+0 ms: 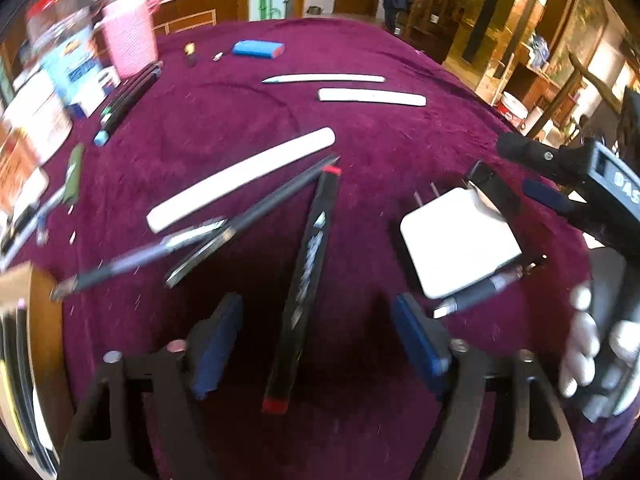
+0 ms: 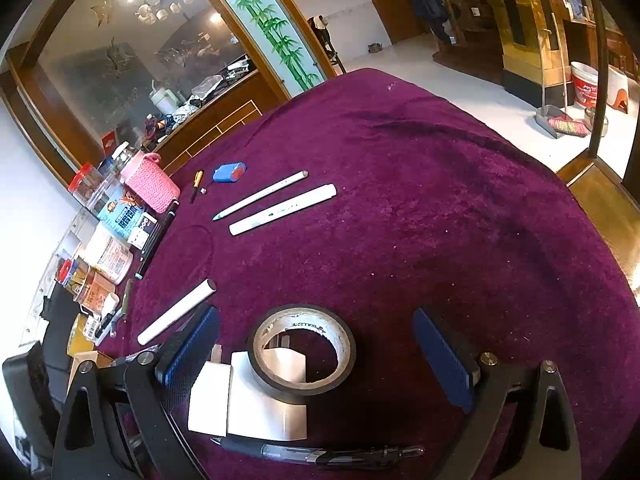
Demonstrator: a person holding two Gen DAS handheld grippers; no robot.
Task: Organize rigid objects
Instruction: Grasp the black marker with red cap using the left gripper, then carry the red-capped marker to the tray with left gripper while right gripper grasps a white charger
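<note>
Both claws spread over the purple-clothed surface [image 2: 440,208].

My right claw [image 2: 316,356], released, straddles a tape roll [image 2: 302,350] leaning on a white charger [image 2: 248,400], with a clear pen [image 2: 320,454] just in front of them. My left claw [image 1: 316,344], also released, brackets a black marker [image 1: 306,280] with red ends lying flat; white markers [image 1: 240,180] lie farther out.

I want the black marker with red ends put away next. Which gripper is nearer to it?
Left. The left gripper is open with the black marker lying between its fingers. The right gripper straddles the tape roll instead.
</note>
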